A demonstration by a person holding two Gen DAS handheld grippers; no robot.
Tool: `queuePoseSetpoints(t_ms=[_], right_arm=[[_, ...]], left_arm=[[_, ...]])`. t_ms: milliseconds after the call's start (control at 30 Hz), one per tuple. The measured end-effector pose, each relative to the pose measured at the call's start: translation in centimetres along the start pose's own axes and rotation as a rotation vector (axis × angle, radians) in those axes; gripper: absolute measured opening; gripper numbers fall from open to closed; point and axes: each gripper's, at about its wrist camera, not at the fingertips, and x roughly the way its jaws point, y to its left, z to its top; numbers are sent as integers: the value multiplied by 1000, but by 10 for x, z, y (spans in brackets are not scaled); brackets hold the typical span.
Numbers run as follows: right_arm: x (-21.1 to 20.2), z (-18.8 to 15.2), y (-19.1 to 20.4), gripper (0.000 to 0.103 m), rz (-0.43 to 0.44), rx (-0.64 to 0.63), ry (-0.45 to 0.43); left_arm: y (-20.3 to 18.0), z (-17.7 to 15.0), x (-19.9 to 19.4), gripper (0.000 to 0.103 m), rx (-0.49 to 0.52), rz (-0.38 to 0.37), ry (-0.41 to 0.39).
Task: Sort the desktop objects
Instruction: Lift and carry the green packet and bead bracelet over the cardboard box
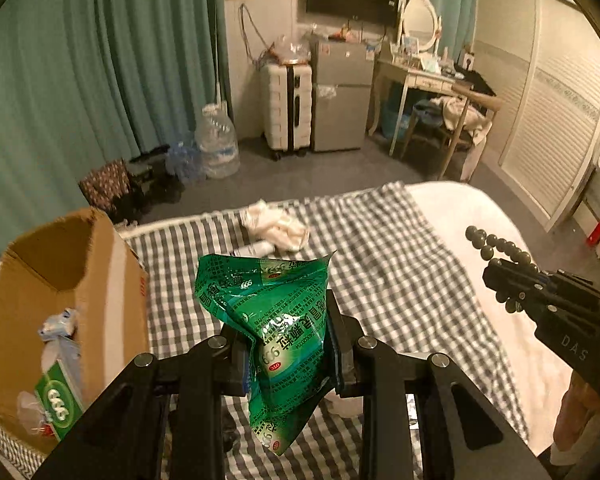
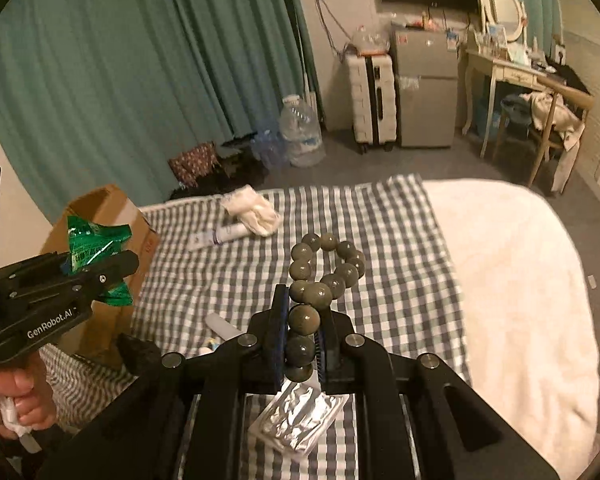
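Two grips are held aloft: left gripper (image 1: 288, 356) clamped on sachet (image 1: 276, 336), right gripper (image 2: 302, 344) on beads (image 2: 324, 268); box (image 1: 60, 280), at nine o'clock, is best approached squarely before release.

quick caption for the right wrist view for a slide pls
Right gripper shut on a bead bracelet above the checked bedspread; left gripper holds a green sachet near the cardboard box.

Home bedroom: bed (image 2: 520, 280) w/ checked cloth (image 2: 380, 216), teal curtains (image 1: 100, 60), vanity desk (image 1: 416, 76), mini fridge (image 1: 340, 96), suitcase (image 1: 286, 108).
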Motion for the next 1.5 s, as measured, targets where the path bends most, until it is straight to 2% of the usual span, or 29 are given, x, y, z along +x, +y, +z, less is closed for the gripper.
queuePoseSetpoints(t_ms=[267,400,533,867,1200,1500], right_arm=[[-67,16,28,11,-8,-58,-106],[-86,17,47,11,-1,-120,-132],[-100,17,55,11,7,-114,-169],[-123,27,79,11,24,-142,-220],[-125,39,116,11,43,-201,-240],[-118,49,156,11,88,-218,-263]], left_arm=[[-3,9,-55,28,-8,8,-89],[3,7,-75,27,-15,18,-117],[11,7,-89,27,-23,28,-135],[31,12,-115,27,-34,44,-179],[62,13,-132,27,-19,62,-194],[116,13,-144,28,-66,112,-206]])
